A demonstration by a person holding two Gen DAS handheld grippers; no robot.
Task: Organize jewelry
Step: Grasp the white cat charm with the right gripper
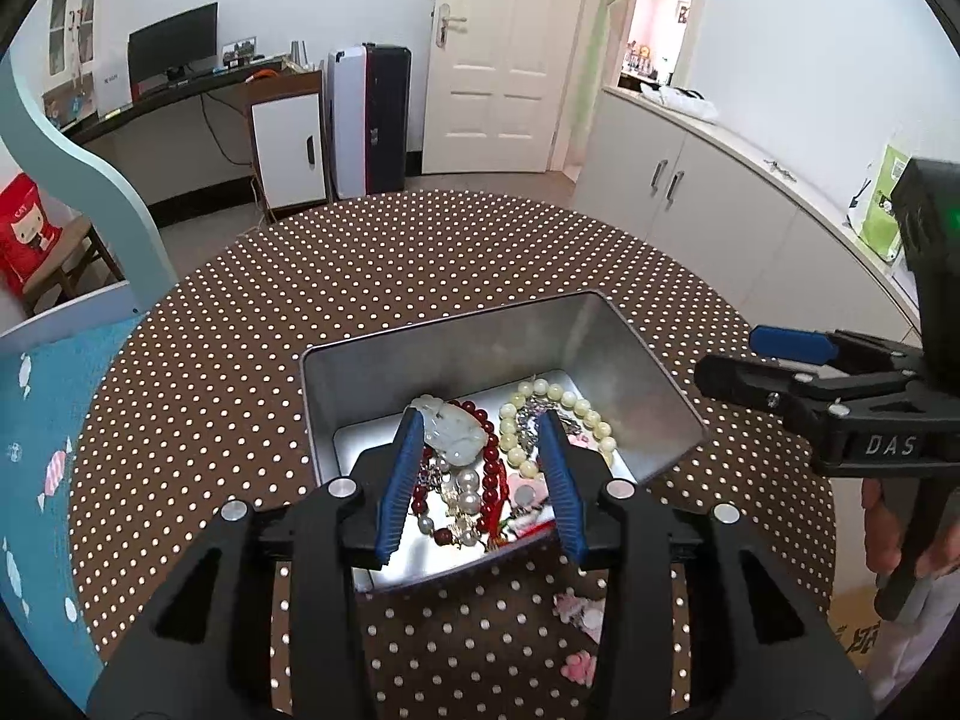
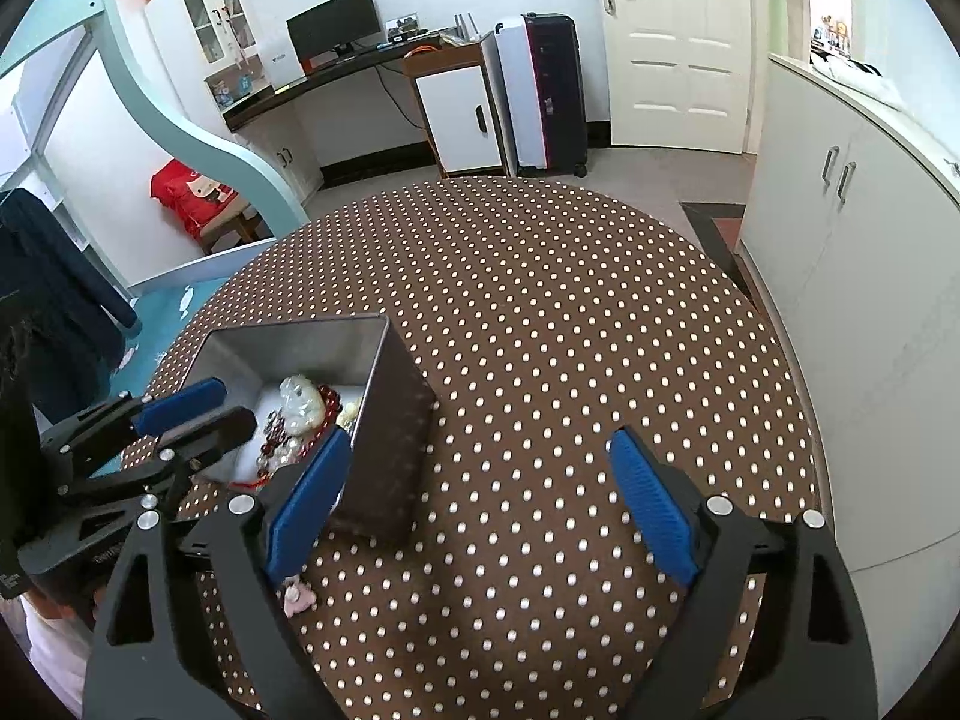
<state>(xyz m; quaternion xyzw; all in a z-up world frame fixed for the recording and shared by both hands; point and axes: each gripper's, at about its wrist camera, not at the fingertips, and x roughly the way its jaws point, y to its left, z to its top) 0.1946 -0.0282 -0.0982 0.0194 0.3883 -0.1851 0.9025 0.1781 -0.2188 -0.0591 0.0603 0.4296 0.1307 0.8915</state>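
Beyond my polka-dot tablecloth [image 2: 570, 330] I see a white door [image 1: 504, 54], a suitcase [image 2: 555, 93], a monitor [image 2: 335, 21] and a white cabinet [image 2: 852, 300].

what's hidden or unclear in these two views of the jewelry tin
- Near end of the metal tin, left wrist view: the left gripper fingers cover the jewelry beneath them.
- Tin contents, right wrist view: the tin wall, the left gripper and a right gripper finger hide most pieces.
- Pink piece on the tablecloth: partly behind a finger, too blurred to identify.
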